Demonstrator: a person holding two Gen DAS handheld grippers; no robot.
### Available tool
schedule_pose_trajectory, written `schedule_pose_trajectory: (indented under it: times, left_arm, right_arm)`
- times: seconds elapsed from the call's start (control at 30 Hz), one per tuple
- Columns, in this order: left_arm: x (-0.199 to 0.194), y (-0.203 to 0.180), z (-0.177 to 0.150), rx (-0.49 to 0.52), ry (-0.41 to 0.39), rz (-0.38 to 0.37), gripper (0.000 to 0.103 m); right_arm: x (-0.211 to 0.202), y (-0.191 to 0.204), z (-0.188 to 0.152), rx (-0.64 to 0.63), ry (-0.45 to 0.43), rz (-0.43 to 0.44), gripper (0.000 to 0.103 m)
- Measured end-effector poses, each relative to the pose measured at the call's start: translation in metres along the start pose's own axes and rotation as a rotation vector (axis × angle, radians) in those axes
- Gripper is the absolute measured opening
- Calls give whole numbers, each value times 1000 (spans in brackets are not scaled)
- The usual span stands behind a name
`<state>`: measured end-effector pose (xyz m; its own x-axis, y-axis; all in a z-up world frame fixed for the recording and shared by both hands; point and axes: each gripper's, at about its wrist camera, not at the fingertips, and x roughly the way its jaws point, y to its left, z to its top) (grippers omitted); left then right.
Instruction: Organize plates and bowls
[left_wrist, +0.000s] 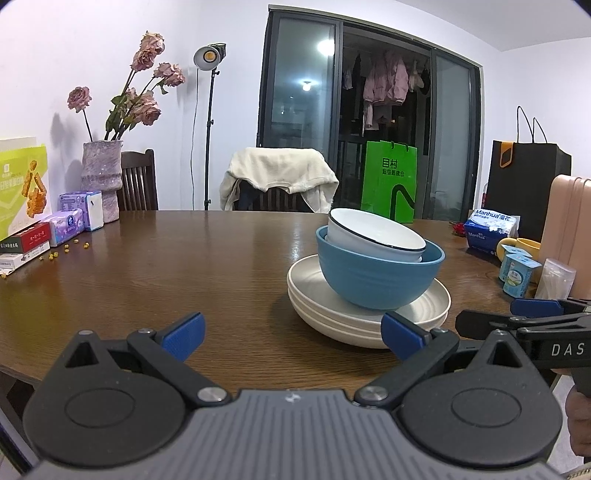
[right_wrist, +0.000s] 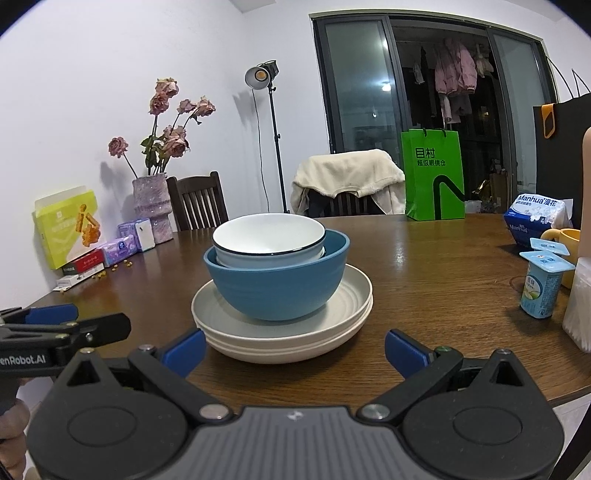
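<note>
A white bowl (left_wrist: 373, 234) (right_wrist: 267, 236) with a dark rim sits tilted inside a blue bowl (left_wrist: 376, 278) (right_wrist: 275, 282). The blue bowl rests on a stack of cream plates (left_wrist: 369, 317) (right_wrist: 284, 332) on the brown table (left_wrist: 184, 266) (right_wrist: 424, 266). My left gripper (left_wrist: 291, 336) is open, low over the table's near edge, left of and in front of the stack, with nothing between its fingers. My right gripper (right_wrist: 295, 349) is open too, just short of the plates' near rim. Each gripper shows at the side of the other's view, the right one (left_wrist: 517, 317) and the left one (right_wrist: 66, 321).
Tissue packs (left_wrist: 74, 218) and boxes (left_wrist: 22, 243), with a vase of dried roses (left_wrist: 103, 181), stand at the far left. Yogurt cups (right_wrist: 543, 284), a yellow mug (right_wrist: 565, 236), a tissue bag (right_wrist: 535, 218) and a green bag (right_wrist: 434, 177) are on the right. Chairs stand behind the table.
</note>
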<state>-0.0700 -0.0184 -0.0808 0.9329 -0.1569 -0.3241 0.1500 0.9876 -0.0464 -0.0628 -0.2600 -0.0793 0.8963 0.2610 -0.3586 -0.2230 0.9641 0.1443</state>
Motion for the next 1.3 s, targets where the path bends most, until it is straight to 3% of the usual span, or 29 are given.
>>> schedule_pose_trajectory:
  times: [1.3]
  left_arm:
    - [1, -2, 0, 20, 0, -12, 103]
  right_arm:
    - [1, 1, -3, 3, 9, 1, 103]
